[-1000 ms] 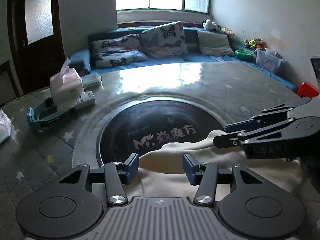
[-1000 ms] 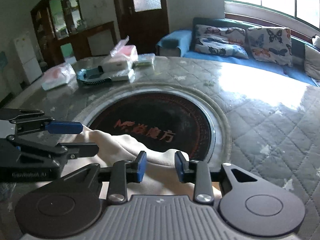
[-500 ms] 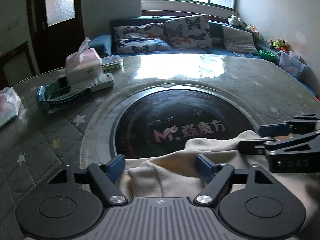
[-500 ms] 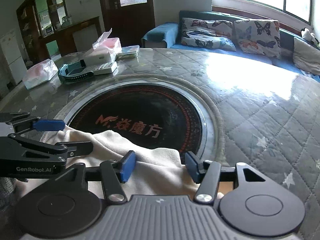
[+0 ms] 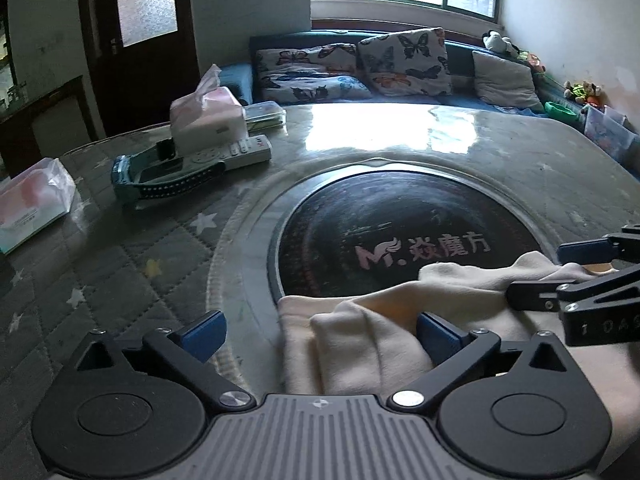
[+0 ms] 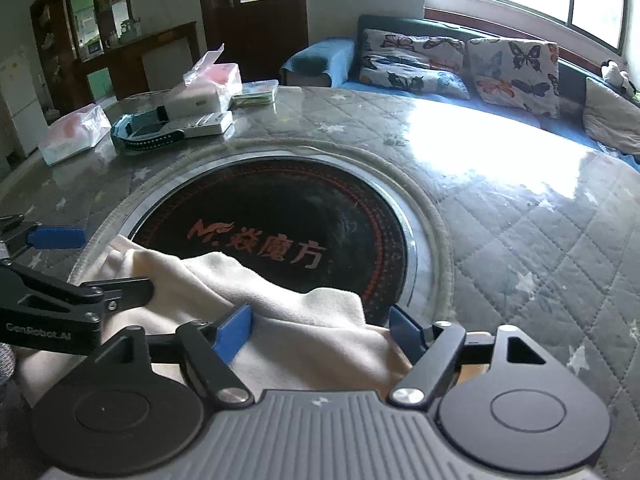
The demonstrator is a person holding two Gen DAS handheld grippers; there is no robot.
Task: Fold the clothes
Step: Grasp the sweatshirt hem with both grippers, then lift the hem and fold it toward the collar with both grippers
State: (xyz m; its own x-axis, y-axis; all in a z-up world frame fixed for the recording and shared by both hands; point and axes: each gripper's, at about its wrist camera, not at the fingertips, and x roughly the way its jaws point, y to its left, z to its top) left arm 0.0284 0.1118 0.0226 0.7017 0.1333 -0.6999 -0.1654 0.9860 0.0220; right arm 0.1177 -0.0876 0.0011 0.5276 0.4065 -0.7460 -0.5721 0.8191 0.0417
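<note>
A cream garment (image 5: 372, 336) lies bunched at the near edge of the table, partly over the black round hotplate (image 5: 400, 232). My left gripper (image 5: 320, 330) is wide open just above the garment's left edge. My right gripper (image 6: 320, 328) is wide open over the garment's (image 6: 280, 320) right corner. Each gripper shows in the other's view, the right one (image 5: 560, 272) at the right edge, the left one (image 6: 80, 264) at the left edge. Neither holds the cloth.
At the table's far left stand a tissue box (image 5: 206, 114), a white remote (image 5: 236, 152), a blue-black band (image 5: 160, 176) and a plastic tissue pack (image 5: 28, 208). A sofa with butterfly cushions (image 5: 360, 68) lies beyond the quilted table cover (image 6: 540, 220).
Both grippers have opened from nearly shut to wide open and let the cream garment go. Both views have shifted slightly to the left and the cloth now lies slack.
</note>
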